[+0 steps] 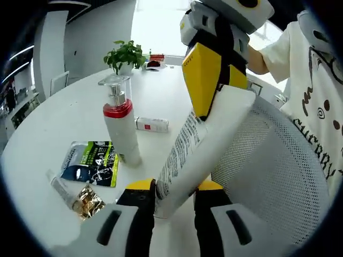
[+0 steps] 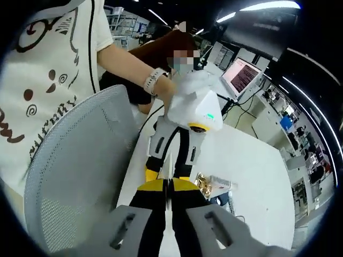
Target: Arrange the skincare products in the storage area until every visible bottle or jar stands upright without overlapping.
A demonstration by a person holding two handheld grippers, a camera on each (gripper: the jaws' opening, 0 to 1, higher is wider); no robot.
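In the left gripper view, the left tongs point(image 1: 174, 194) pinch the lower end of a white tube point(image 1: 201, 147) printed with dark text, which slants up to the right. The right tongs point(image 1: 206, 91) reach down from above and close on the tube's upper end, so it hangs between the two, above the white surface point(image 1: 64, 123) and beside a white mesh basket point(image 1: 278, 176); nothing can be seen inside the basket.

Left of the tongs lie a gold foil sachet point(image 1: 87, 202) and a green and black packet point(image 1: 92, 162). Past them a white pump bottle point(image 1: 121, 128) with a red collar stands upright. A small white and red tube point(image 1: 152, 124) lies flat behind it. Farthest back stands a potted plant point(image 1: 126, 55).

In the right gripper view, the right tongs point(image 2: 169, 184) are pressed nearly together.
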